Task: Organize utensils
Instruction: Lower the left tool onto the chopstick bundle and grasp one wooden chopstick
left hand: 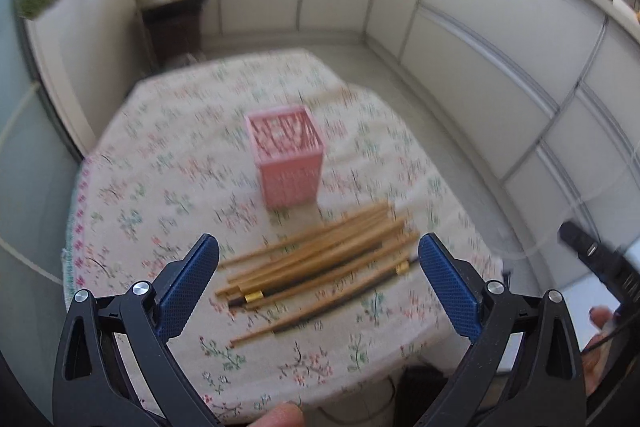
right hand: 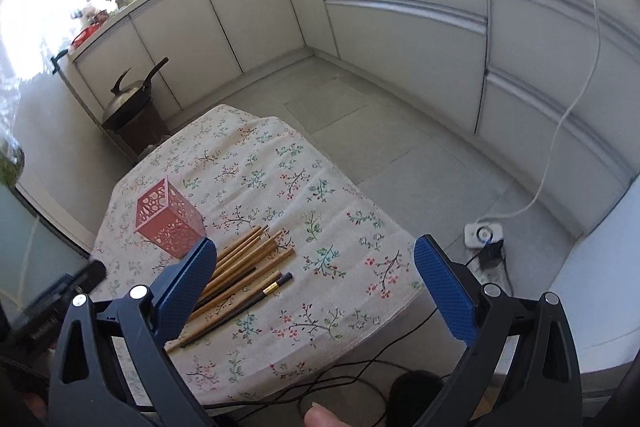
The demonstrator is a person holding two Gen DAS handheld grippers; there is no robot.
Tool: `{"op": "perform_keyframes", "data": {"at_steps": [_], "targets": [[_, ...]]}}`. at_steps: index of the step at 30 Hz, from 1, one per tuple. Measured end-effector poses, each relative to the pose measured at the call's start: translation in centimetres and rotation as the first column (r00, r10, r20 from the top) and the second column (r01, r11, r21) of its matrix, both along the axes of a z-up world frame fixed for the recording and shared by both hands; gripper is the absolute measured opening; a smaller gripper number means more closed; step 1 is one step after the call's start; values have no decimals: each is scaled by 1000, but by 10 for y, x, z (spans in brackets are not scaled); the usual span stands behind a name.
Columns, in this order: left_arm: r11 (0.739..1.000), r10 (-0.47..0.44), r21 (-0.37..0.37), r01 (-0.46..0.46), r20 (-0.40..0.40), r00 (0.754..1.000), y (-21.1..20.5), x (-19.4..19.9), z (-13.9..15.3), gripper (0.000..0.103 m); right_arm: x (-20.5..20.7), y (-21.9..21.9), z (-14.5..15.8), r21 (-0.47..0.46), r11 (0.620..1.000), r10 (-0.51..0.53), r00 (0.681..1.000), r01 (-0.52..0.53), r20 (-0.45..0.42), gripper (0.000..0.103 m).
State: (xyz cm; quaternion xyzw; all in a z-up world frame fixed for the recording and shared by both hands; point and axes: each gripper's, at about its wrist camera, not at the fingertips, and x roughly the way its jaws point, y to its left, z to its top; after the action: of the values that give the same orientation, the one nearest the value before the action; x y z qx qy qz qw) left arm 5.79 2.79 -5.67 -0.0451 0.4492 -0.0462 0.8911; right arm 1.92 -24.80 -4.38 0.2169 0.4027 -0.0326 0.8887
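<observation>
A pink perforated holder [left hand: 286,157] stands upright and empty on the floral tablecloth [left hand: 160,179]. Several chopsticks [left hand: 320,259], most wooden and some dark with gold bands, lie in a loose pile in front of it. My left gripper [left hand: 318,259] is open, above the pile and holding nothing. In the right wrist view the holder [right hand: 170,223] is at the left and the chopsticks [right hand: 244,279] lie beside it. My right gripper [right hand: 314,263] is open and empty, above the table's right part, to the right of the pile.
The small table is covered by the cloth [right hand: 320,227], with its near edge close to me. White cabinets [right hand: 400,27] line the walls. A wok [right hand: 128,99] sits on a dark stand behind the table. A power strip [right hand: 482,233] and cables lie on the floor at right.
</observation>
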Motion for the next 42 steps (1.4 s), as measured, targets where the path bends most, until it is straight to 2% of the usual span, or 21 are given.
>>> {"op": "perform_keyframes", "data": {"at_steps": [2, 5, 7, 9, 11, 12, 13, 14, 15, 16, 18, 19, 20, 22, 23, 24, 28, 30, 33, 42], "targets": [[997, -76, -21, 74, -77, 994, -10, 8, -14, 96, 3, -23, -11, 168, 985, -20, 998, 29, -51, 96], [989, -150, -31, 148, -117, 982, -29, 19, -22, 96, 7, -44, -27, 360, 932, -15, 995, 51, -103, 96], [981, -195, -14, 194, -84, 977, -46, 31, -11, 96, 10, -49, -34, 433, 899, -3, 992, 58, -127, 96], [969, -245, -15, 245, -14, 969, -64, 45, 10, 96, 13, -51, -40, 498, 865, 13, 989, 63, -149, 96], [945, -325, -28, 325, 17, 946, -88, 64, 24, 96, 16, -54, -45, 550, 832, 31, 985, 68, -168, 96], [932, -362, -3, 362, -17, 932, -102, 76, 21, 96, 18, -55, -49, 577, 814, 41, 983, 71, -179, 96], [907, -403, 69, 416, -151, 903, -121, 93, 4, 96, 20, -57, -51, 597, 799, 49, 981, 75, -188, 96], [891, -389, 138, 433, -260, 884, -135, 106, -15, 96, 22, -59, -54, 616, 784, 56, 978, 80, -199, 96], [876, -361, 199, 440, -336, 870, -144, 115, -32, 95, 23, -61, -56, 629, 773, 60, 976, 86, -208, 96], [852, -357, 246, 462, -374, 856, -151, 122, -49, 94, 25, -64, -59, 638, 765, 61, 975, 91, -212, 96], [818, -357, 295, 494, -412, 838, -157, 128, -69, 92, 25, -68, -60, 660, 745, 64, 974, 97, -216, 96], [812, -345, 309, 495, -430, 834, -155, 133, -77, 91, 24, -70, -60, 666, 740, 65, 975, 96, -214, 96], [814, -333, 307, 492, -447, 830, -151, 138, -83, 86, 24, -72, -60, 671, 735, 66, 975, 97, -213, 96], [828, -297, 299, 475, -484, 823, -145, 151, -96, 73, 24, -73, -61, 682, 724, 72, 972, 102, -222, 96], [832, -276, 302, 466, -503, 819, -142, 157, -101, 63, 24, -75, -63, 690, 716, 79, 971, 103, -226, 96], [834, -263, 303, 461, -516, 815, -139, 162, -106, 58, 24, -74, -64, 699, 708, 89, 969, 101, -231, 96], [824, -239, 334, 459, -529, 814, -135, 174, -115, 50, 26, -75, -67, 701, 707, 110, 965, 93, -239, 96], [820, -242, 328, 469, -544, 803, -136, 177, -120, 42, 26, -75, -68, 704, 704, 110, 964, 96, -241, 96], [808, -242, 338, 484, -559, 794, -137, 178, -129, 36, 25, -75, -69, 702, 705, 112, 963, 98, -247, 96], [808, -252, 319, 495, -572, 781, -129, 188, -145, 26, 25, -76, -73, 691, 714, 102, 959, 115, -264, 96]]}}
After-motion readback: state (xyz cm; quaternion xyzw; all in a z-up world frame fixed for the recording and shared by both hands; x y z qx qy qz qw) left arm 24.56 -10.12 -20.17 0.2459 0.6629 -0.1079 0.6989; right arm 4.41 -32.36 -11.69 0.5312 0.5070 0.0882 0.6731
